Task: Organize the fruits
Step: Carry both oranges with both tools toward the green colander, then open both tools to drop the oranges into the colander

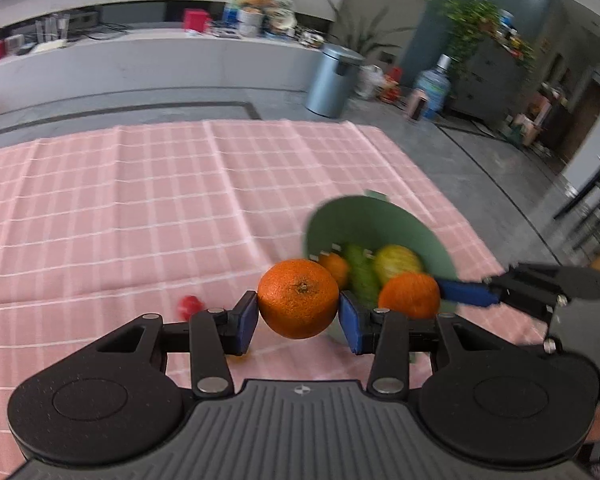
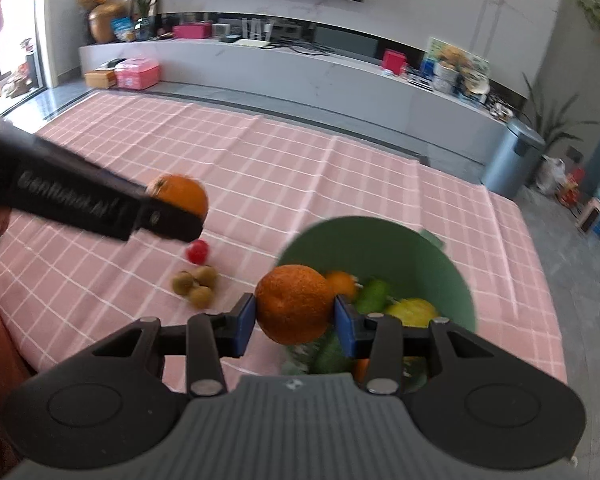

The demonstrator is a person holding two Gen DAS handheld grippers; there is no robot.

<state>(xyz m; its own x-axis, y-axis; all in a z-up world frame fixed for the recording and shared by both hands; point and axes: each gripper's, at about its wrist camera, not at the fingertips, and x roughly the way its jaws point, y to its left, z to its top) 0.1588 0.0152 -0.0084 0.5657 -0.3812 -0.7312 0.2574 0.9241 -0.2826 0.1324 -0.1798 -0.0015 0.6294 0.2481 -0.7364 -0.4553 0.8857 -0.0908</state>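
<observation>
on the left, the left gripper (image 1: 298,311) was clamped on an orange (image 1: 298,298), its blue pads pressed to the fruit's two sides, holding it above the pink checked cloth (image 1: 140,200). in the right wrist view that gripper (image 2: 156,216) came in from the left edge with its orange (image 2: 180,194) showing past the black finger. below it on the cloth lay a small red fruit (image 2: 198,251) and, just beside that, a cluster of small brownish round fruits (image 2: 196,284), touching one another.

further right, the right gripper (image 2: 295,318) was closed on a second orange (image 2: 294,304) — pads tight against both sides — and held it at the near left rim of the green bucket (image 2: 380,244). the left wrist view showed this orange (image 1: 410,294) and a blue pad beside it, over the bucket (image 1: 380,220).

inside the bucket sat a smaller orange (image 2: 342,282), a green fruit (image 2: 374,295) and a yellow-green fruit (image 2: 412,312) — packed close together. what lay lower in the bucket was blurred. a grey bin (image 2: 512,158) stood on the floor beyond the cloth, far right.
</observation>
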